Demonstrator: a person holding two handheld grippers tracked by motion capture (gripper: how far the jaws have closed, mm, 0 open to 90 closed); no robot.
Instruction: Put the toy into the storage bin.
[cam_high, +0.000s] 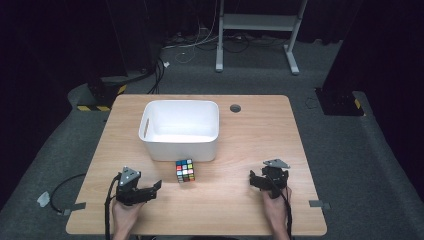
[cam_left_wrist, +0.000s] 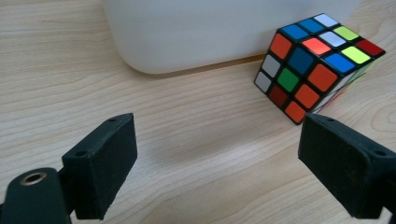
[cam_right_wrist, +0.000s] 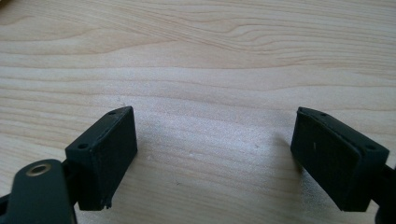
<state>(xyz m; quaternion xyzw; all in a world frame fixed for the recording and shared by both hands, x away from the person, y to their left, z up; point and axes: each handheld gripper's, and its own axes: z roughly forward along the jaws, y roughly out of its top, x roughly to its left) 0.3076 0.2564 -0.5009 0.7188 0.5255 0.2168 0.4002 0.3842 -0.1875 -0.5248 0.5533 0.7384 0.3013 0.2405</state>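
Note:
A scrambled colour cube (cam_high: 185, 170) rests on the wooden table just in front of a white plastic bin (cam_high: 180, 130). In the left gripper view the cube (cam_left_wrist: 317, 65) lies ahead and to the right, close against the bin's wall (cam_left_wrist: 210, 32). My left gripper (cam_high: 152, 189) sits at the table's front left, pointing toward the cube, and its jaws stand wide apart with nothing between them (cam_left_wrist: 217, 163). My right gripper (cam_high: 261, 180) rests at the front right, open over bare wood (cam_right_wrist: 215, 158).
The bin is empty, with a handle slot on its left wall. A round cable hole (cam_high: 235, 108) marks the table's far side. Cables trail off the front left edge. Desk legs (cam_high: 255, 30) stand on the grey floor beyond.

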